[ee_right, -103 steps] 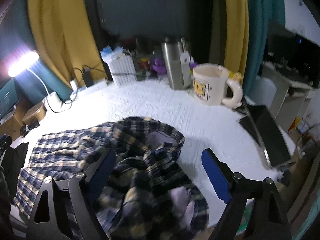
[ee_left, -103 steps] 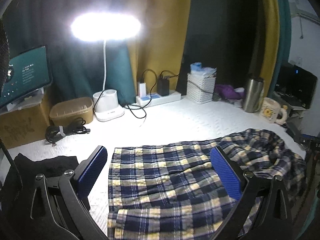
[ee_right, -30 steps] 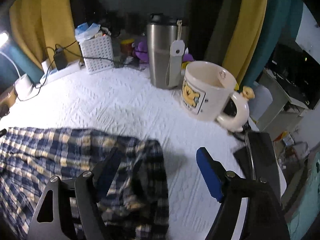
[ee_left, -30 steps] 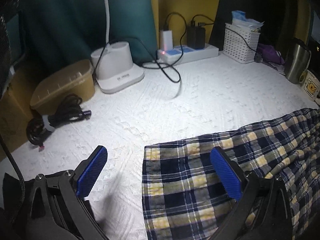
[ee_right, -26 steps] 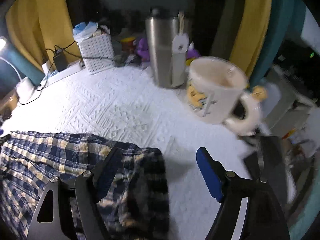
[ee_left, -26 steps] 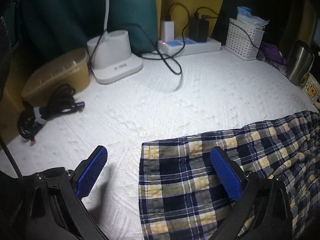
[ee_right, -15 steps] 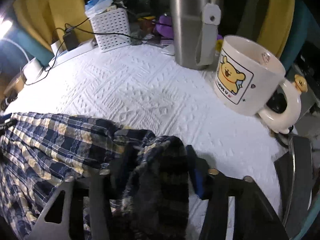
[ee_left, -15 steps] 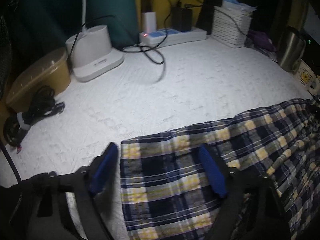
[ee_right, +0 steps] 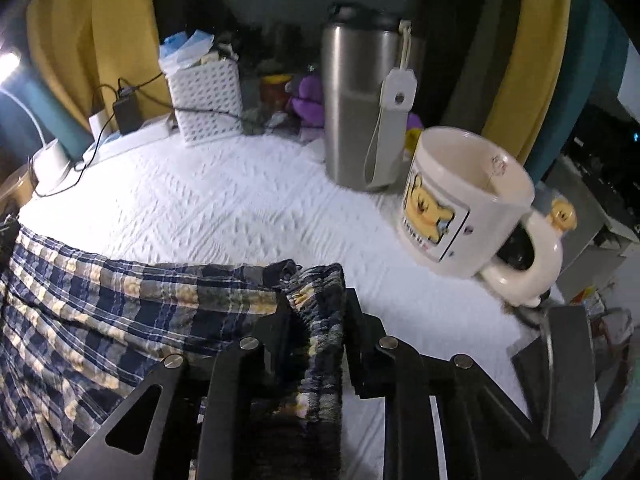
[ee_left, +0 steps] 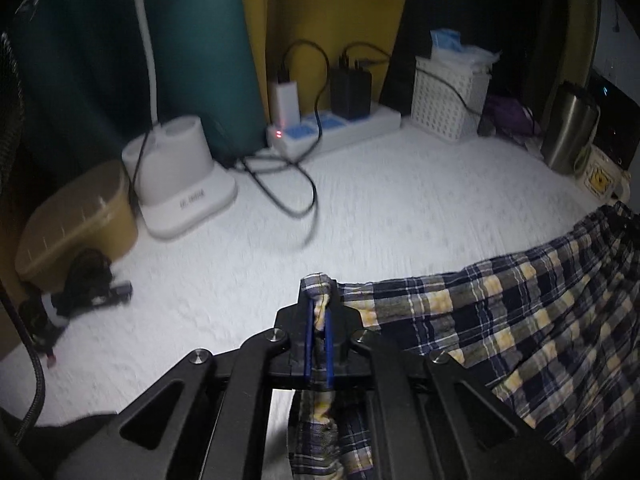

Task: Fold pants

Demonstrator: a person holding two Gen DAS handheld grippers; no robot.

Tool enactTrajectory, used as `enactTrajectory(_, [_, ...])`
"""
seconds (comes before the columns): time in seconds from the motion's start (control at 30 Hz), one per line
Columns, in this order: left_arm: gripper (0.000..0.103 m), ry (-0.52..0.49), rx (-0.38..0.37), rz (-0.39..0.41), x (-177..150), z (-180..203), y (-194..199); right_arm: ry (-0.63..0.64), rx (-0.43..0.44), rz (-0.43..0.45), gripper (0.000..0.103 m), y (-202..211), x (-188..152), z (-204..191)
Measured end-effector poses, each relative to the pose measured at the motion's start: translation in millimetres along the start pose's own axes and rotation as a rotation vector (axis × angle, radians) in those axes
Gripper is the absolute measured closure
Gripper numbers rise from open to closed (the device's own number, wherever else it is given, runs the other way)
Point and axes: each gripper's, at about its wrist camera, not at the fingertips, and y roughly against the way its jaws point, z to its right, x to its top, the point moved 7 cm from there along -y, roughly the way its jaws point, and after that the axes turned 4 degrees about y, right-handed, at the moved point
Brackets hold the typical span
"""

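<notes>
Plaid pants (ee_left: 500, 320) lie flat on the white quilted cover (ee_left: 400, 200), at 3 o'clock of the left gripper (ee_left: 318, 320). Its jaws have just closed, pinching the leg hem. Right gripper (ee_right: 316, 308) jaws, just closing too, clamp the bunched waistband; cartoon mug (ee_right: 464, 200) at 2 o'clock.

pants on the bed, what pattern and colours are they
The pants are plaid: navy blue with yellow and white checks, clearest in the left wrist view.

Both fisheye views are dim, with dark, curved corners. In the right wrist view a lamp (ee_right: 9, 65) glares far left of the steel tumbler (ee_right: 362, 108), lighting the white tabletop (ee_right: 224, 216). The left wrist view is motion-blurred, especially the black cable (ee_left: 296, 184).
</notes>
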Motion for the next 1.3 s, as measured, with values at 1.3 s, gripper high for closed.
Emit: enactTrajectory(1.3, [0.09, 0.005, 0.083, -0.05, 33, -4, -28, -0.004, -0.079, -0.012, 0.044, 22, -17, 30])
